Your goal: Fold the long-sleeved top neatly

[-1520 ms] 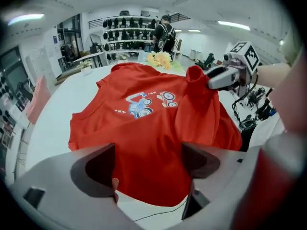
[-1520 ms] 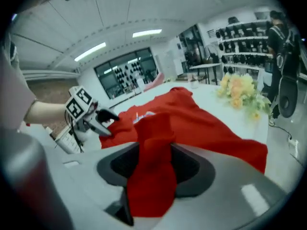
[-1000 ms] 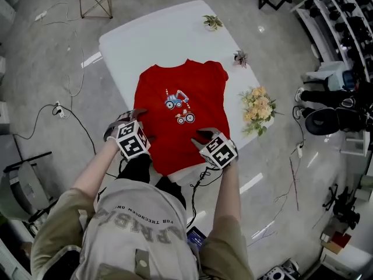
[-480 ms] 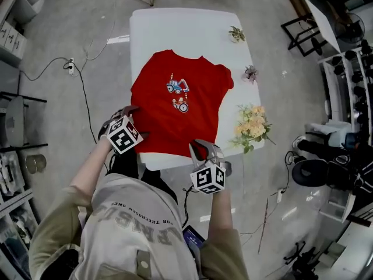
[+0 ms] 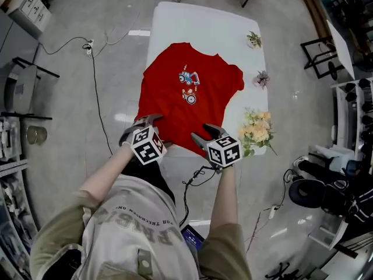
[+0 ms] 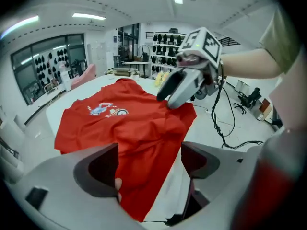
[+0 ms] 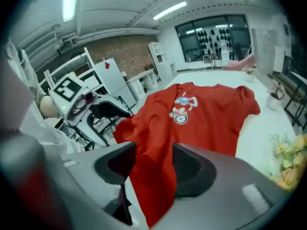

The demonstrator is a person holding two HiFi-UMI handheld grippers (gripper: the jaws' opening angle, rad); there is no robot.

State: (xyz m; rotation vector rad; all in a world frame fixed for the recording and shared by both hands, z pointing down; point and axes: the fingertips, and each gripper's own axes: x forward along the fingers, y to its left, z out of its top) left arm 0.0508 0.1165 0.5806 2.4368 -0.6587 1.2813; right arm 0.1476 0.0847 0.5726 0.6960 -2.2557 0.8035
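Observation:
The red long-sleeved top (image 5: 189, 107) lies spread on the white table (image 5: 204, 22), its truck print facing up. My left gripper (image 5: 140, 127) is open at the hem's near left corner, with the cloth (image 6: 129, 123) lying below its wide jaws (image 6: 148, 162). My right gripper (image 5: 204, 134) is at the hem's near right. Its jaws (image 7: 153, 164) have just been opening, and a raised fold of the red cloth (image 7: 206, 119) hangs between them. Each gripper shows in the other's view: the right one (image 6: 175, 92) and the left one (image 7: 103, 111).
A bunch of yellow flowers (image 5: 258, 130) and two small plants (image 5: 253, 38) (image 5: 262, 79) stand along the table's right edge. Cables (image 5: 96, 80) run over the floor on the left. A cord (image 5: 195, 177) hangs from my right gripper.
My right gripper, which was off the table's front edge half a second ago, is back at the hem with its jaws wider. My left gripper has slid along the hem and rolled.

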